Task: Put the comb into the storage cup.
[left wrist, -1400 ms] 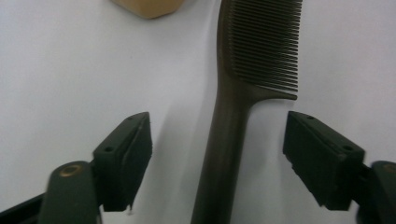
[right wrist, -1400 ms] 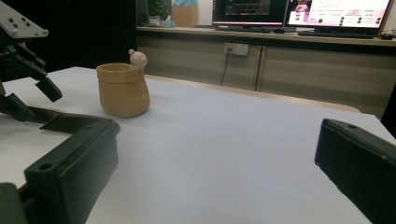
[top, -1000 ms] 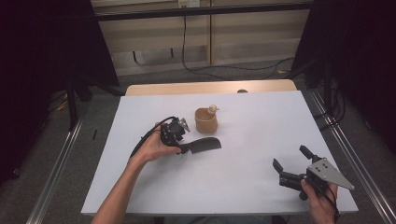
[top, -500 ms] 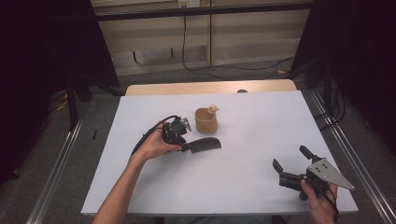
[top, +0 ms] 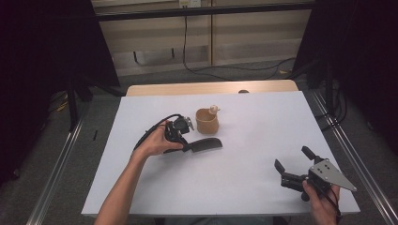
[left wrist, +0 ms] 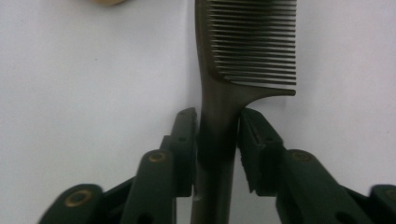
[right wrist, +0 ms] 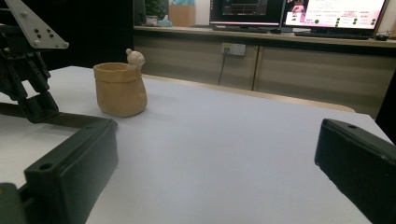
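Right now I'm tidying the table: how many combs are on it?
1. The comb lies beside the tan pot, its handle between the left hand-held gripper jaws. None appears hidden.

The high view looks forward and down from above my side of the white table (top: 244, 187), my arms entering at six o'clock. My left gripper's camera hangs very close over the tabletop, facing twelve o'clock along the comb (left wrist: 243, 51). My right gripper's camera sits low at the near right corner, facing eleven o'clock. Both share the tan pot (right wrist: 120, 88) with the high view.
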### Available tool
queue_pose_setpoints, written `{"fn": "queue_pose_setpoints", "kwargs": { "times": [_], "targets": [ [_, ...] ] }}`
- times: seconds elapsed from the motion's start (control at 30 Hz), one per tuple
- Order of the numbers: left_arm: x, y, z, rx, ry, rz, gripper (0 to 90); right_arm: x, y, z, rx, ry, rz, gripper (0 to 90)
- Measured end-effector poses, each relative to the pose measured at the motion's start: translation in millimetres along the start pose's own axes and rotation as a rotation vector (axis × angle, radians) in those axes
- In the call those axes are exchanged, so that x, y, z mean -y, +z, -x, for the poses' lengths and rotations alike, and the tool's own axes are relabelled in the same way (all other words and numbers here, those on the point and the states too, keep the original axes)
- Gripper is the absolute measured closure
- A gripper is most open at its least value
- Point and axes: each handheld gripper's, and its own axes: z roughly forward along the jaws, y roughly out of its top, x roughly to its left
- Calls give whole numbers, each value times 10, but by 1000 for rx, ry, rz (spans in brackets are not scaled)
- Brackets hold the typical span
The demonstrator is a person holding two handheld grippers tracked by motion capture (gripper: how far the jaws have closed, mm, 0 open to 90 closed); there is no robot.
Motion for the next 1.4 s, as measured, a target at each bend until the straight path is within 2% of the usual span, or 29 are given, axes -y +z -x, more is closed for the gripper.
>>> {"fn": "queue_pose_setpoints", "kwargs": {
  "times": [0.13, 0.37, 0.5, 0.53, 0.6, 0.63, 0.87, 0.93, 0.97, 1.0, 1.03, 1.1, 1.3, 1.37, 1.4],
  "targets": [
    [-24, -1, 11, -4, 12, -18, 699, 3, 7, 2, 4, 0, -1, 0],
    [-8, -4, 9, -13, 33, -4, 726, 5, 8, 3, 1, 1, -4, 0],
    [8, -7, 16, 0, 38, 10, 728, 2, -1, 3, 0, -1, -1, 0],
    [6, -11, 15, -10, 56, 8, 728, 3, -2, 2, -1, -2, -2, 0],
    [13, -14, 20, -7, 52, 13, 728, 2, -3, 2, 1, -2, -1, 0],
    [19, -15, 30, -23, 48, 19, 728, 2, -1, 6, 3, -1, -1, 0],
    [61, -37, 14, -9, 43, 49, 729, 5, -3, 15, 6, 0, -2, 0],
    [78, -39, 26, -6, 23, 75, 729, 3, -9, 17, 7, -2, 0, 0],
    [80, -43, 28, -1, 33, 75, 729, 2, -14, 18, 8, 0, -1, 0],
    [83, -44, 45, -13, 25, 86, 729, 3, -14, 19, 10, 2, 1, 0],
    [83, -55, 46, 8, 32, 86, 729, 4, -13, 21, 10, 4, 1, 0],
    [84, -79, 67, -8, 34, 101, 729, 4, -10, 23, 10, 4, 1, 0],
    [159, -183, 120, -6, -9, 168, 729, 4, -17, 21, 13, 2, 0, 0],
    [204, -223, 126, -24, -16, 210, 729, 4, -15, 21, 13, 1, 0, 0],
    [230, -236, 134, -10, -32, 248, 729, 5, -14, 21, 13, 1, -1, 0]
  ]
}}
